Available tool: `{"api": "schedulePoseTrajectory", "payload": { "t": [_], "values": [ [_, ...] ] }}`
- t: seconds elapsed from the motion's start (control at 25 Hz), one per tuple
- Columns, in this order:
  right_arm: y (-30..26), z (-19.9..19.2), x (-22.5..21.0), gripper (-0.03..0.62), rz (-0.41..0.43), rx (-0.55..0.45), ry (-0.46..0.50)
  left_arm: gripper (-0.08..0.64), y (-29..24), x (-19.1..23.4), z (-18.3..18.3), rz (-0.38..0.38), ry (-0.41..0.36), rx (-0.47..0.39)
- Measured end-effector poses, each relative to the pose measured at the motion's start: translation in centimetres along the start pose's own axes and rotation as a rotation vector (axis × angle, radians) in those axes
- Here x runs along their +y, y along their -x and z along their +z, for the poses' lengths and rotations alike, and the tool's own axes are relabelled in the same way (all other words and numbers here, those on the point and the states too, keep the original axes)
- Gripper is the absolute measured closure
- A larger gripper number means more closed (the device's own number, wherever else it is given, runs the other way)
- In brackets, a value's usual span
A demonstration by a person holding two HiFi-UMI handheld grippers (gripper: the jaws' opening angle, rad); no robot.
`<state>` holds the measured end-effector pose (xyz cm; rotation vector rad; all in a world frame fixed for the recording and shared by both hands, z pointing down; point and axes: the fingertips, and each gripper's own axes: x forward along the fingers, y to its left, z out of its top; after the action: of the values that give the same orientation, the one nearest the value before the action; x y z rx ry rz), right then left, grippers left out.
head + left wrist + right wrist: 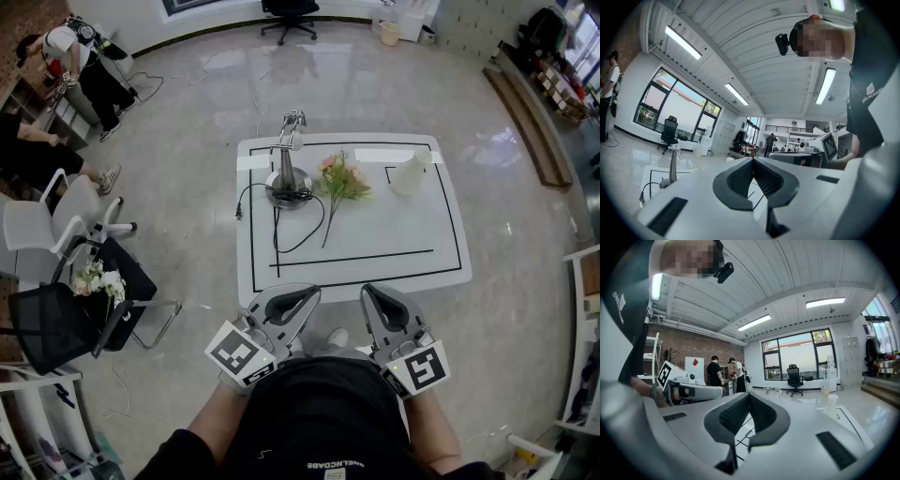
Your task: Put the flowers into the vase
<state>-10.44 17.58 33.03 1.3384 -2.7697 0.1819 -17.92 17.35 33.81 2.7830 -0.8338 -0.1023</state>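
Hovering level before table (pixel 375 239), left claw (pixel 304 294), right claw (pixel 374 292) closed

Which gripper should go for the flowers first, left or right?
Left, narrowly: the stem of the flowers ends nearer the left gripper, and the vase stands on the side of the right gripper. Both are shut and empty.

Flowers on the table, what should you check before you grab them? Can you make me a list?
1. Flowers lying free on the table: ok.
2. Vase standing upright beside them: ok.
3. Left claw open for grabbing: not ok, it is shut and empty.
4. Right claw open for grabbing: not ok, it is shut and empty.
5. Black cable clear of the flower stem: cannot tell.
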Motion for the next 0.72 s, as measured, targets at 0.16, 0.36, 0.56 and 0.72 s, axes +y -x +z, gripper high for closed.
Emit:
{"api": "schedulePoseTrajectory", "payload": {
  "t": [0.16,0.36,0.56,0.72],
  "values": [
    [0.4,0.1,-0.3,0.580,0.002,0.002,0.014,0.555,-0.3,-0.4,0.1,-0.001,0.001,-0.001],
    [0.5,0.3,-0.6,0.580,0.014,-0.029,0.022,0.554,-0.7,-0.4,-0.2,0.004,0.015,-0.004],
    [0.5,0.4,-1.4,0.580,0.020,-0.061,0.023,0.555,-1.8,-0.7,-0.6,-0.003,0.021,0.009],
    [0.8,0.0,-2.2,0.580,0.012,-0.047,-0.026,0.554,-2.9,-1.2,-1.1,-0.008,0.005,0.035]
  ]
}}
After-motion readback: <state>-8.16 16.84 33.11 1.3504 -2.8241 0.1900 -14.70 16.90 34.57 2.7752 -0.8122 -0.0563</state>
